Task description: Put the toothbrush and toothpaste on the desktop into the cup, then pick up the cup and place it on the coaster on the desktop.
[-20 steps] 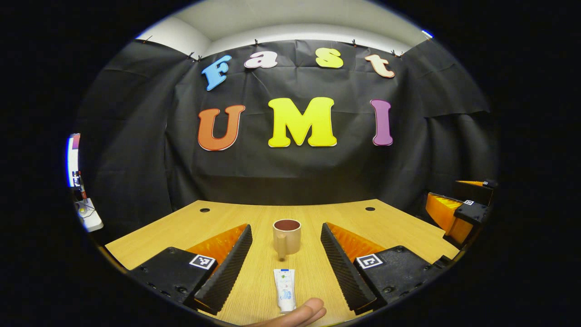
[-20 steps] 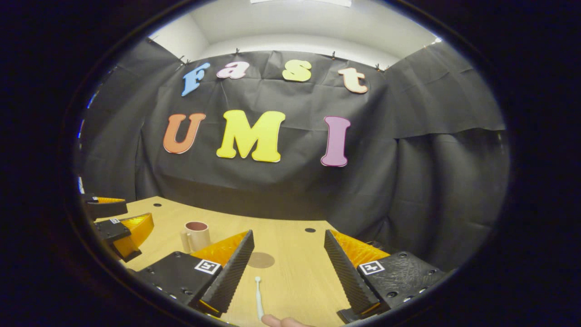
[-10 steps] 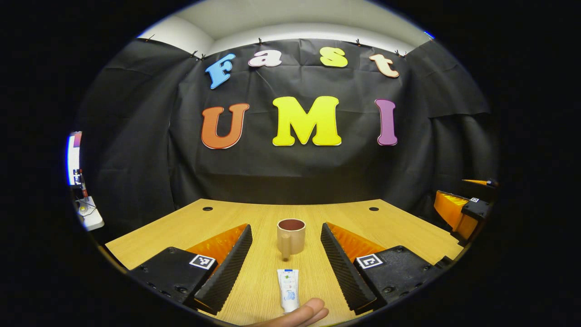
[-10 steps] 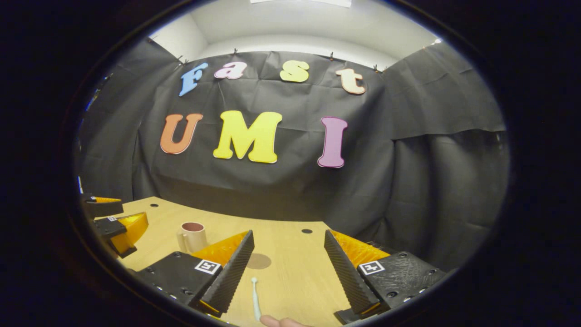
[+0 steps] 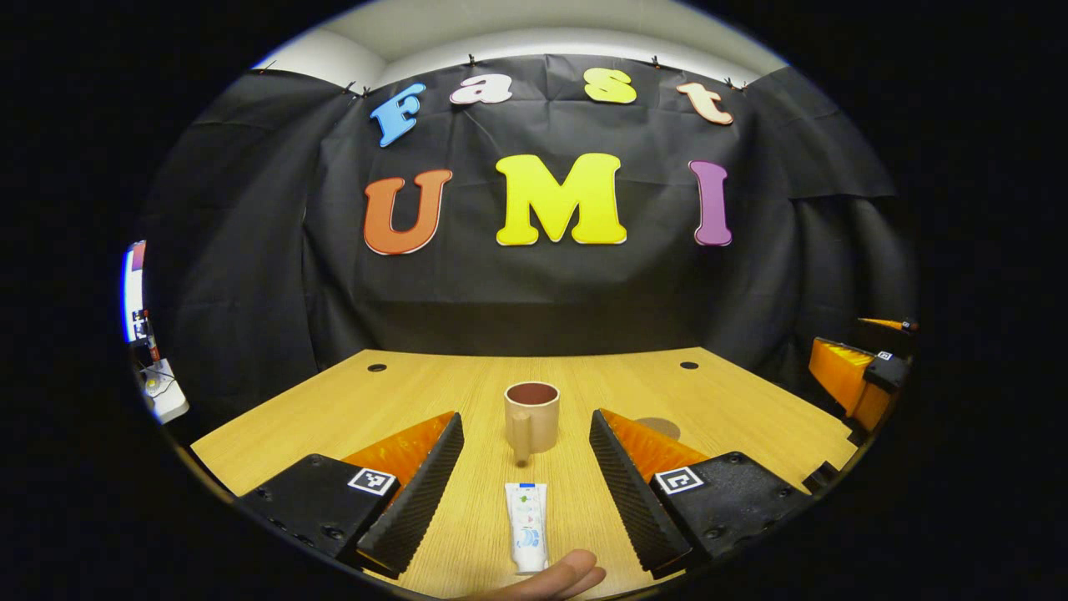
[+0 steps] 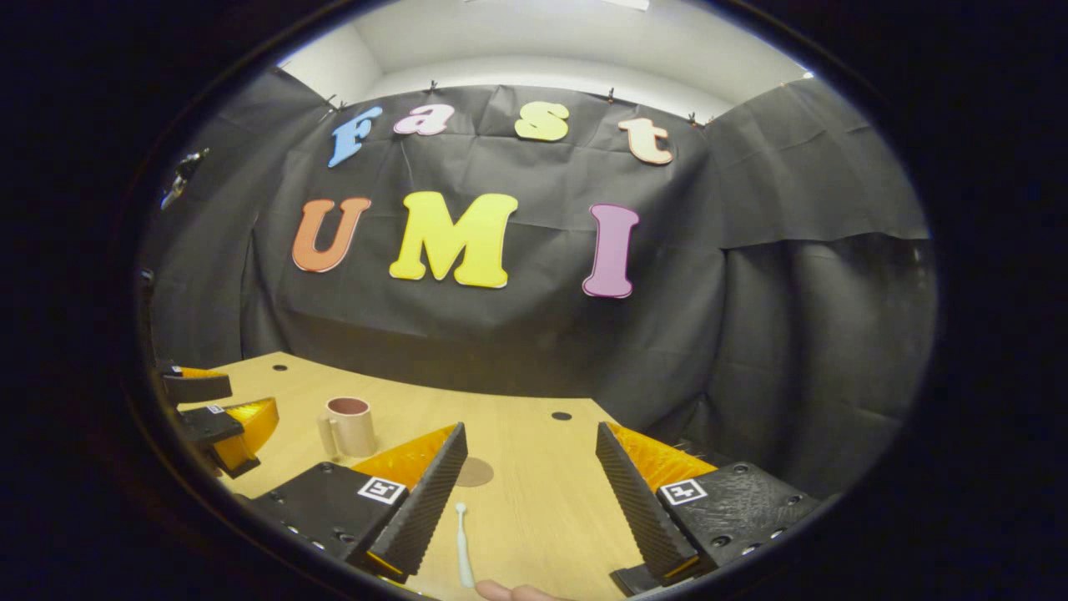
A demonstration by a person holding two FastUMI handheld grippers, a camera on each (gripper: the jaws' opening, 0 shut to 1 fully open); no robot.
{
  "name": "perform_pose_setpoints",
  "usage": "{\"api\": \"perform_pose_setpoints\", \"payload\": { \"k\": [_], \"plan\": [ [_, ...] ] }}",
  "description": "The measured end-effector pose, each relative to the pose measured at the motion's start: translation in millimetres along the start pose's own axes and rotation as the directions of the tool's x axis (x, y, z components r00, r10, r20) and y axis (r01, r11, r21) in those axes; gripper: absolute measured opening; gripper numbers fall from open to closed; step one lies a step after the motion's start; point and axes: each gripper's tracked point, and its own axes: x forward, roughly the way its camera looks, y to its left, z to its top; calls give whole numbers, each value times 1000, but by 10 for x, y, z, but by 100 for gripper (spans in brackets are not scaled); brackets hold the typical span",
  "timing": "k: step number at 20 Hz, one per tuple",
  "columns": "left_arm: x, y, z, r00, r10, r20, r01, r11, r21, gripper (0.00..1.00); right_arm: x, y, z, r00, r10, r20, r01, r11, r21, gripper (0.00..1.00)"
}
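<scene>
A black cloth wall backs a light wooden counter (image 5: 400, 401) with small round cable holes near its far edge. The landmark is the tan cup (image 5: 531, 416), standing upright in the middle of the counter with its handle turned toward the left gripper's camera. Its dark reddish inside looks empty as far as the rim lets one see. In the right gripper view the cup (image 6: 348, 426) stands off to the left, handle at its left side.

The toothpaste (image 5: 526, 538), a white tube with a blue cap, lies flat on the counter nearer than the cup, cap end pointing at it. A fingertip (image 5: 557, 578) shows just beside the tube's near end. The left gripper (image 5: 526, 480) has its fingers spread wide, holding nothing, with tube and cup framed between them.

The round brown coaster (image 5: 658, 428) lies flat to the right of the cup. The white toothbrush (image 6: 461, 545) lies on the counter, nearer than the coaster (image 6: 474, 472), between the wide-apart, empty fingers of the right gripper (image 6: 527, 494).
</scene>
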Motion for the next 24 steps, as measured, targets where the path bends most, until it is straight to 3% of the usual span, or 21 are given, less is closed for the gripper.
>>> {"api": "perform_pose_setpoints", "payload": {
  "k": [3, 6, 9, 15, 17, 18, 20, 24],
  "plan": [
    [139, -28, -341, 992, -11, -124, 7, 999, -32, 97, 42, -30, -94, 1000, -6, -20, 6, 1000, -7, 95],
    [201, -41, -824, 951, -25, -308, -7, 995, -102, 97, 84, -51, -211, 999, -9, -45, 8, 1000, -7, 96],
    [180, 18, -1118, 910, -3, -414, -51, 991, -120, 98, 122, -63, -323, 997, -11, -70, 10, 1000, -10, 95],
    [75, -16, -1343, 885, -2, -466, -22, 999, -46, 100, 173, -28, -513, 994, -2, -108, 0, 1000, -16, 95],
    [37, -71, -1402, 885, 6, -466, -10, 1000, -5, 93, 192, -11, -569, 993, 4, -121, -5, 1000, -10, 95],
    [24, -18, -1425, 884, 35, -467, -31, 999, 17, 85, 201, -14, -598, 992, 4, -127, -5, 1000, -7, 95],
    [28, 46, -1516, 873, 68, -483, -63, 998, 26, 78, 208, -28, -641, 991, 3, -136, -4, 1000, -6, 96],
    [-16, -124, -1606, 850, -5, -527, -16, 999, -36, 77, 255, -60, -733, 988, -5, -155, 5, 1000, -2, 95]
  ]
}}
